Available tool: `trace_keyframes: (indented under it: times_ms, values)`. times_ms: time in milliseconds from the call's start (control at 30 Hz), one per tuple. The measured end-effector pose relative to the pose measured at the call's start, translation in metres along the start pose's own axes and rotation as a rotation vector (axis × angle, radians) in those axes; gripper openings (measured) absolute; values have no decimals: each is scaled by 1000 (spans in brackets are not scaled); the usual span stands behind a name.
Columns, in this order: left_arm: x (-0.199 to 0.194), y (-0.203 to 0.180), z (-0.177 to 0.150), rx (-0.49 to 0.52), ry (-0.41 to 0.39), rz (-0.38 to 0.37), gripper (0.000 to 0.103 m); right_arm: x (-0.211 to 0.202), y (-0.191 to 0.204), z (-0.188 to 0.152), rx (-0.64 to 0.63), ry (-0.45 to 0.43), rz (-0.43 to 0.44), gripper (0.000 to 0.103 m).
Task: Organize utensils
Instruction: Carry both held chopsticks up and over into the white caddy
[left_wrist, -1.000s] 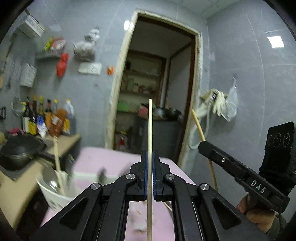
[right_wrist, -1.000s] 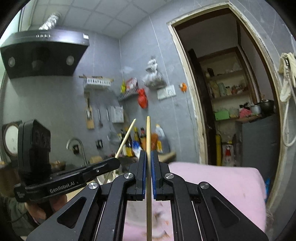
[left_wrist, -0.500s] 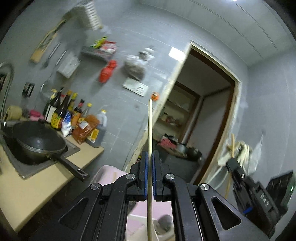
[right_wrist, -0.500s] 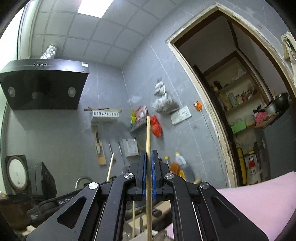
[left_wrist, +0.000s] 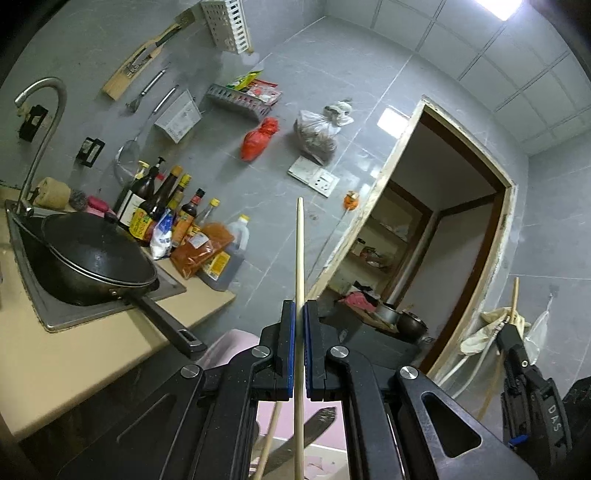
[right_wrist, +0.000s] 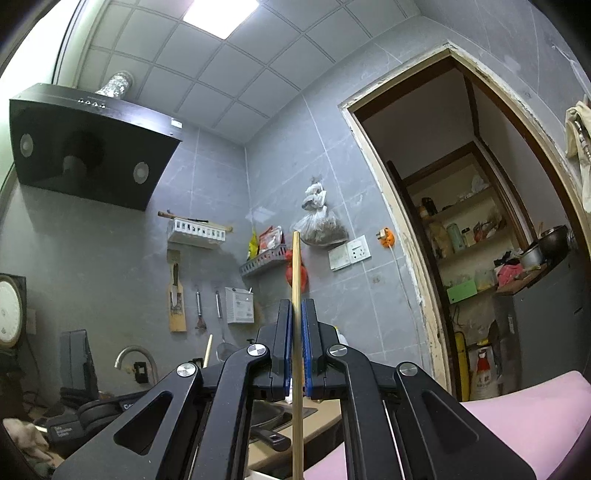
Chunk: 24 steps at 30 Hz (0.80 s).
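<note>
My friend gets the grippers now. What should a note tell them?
Left hand-held gripper: shut on a pale chopstick, tip pointing away toward the doorway wall.
Right hand-held gripper: shut on a darker chopstick, tip pointing up at the wall.
Nearby: the wok sits on the counter at the left. A knife and another stick show below the left gripper, over the pink cloth.
Done: both chopsticks are picked up.
Left: neither is put away yet. The place for them is not clearly in view, so look down first.
</note>
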<state>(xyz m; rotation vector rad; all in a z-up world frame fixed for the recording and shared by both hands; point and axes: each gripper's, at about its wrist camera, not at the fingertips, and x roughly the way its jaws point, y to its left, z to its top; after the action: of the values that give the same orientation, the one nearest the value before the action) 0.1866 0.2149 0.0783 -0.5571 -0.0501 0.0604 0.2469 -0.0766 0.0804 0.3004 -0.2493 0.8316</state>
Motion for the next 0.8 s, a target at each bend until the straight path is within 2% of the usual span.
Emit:
trace_keyframes:
  times_ms: [200, 367, 800]
  values:
    - [1, 1, -9, 32, -26, 46, 2, 4, -4, -11, -3, 16, -14, 3]
    - [2, 4, -13, 30, -17, 46, 2, 5, -3, -17, -21, 43, -22, 3]
    - [-4, 4, -27, 67, 100, 25, 2, 5, 7, -15, -58, 88, -4, 4]
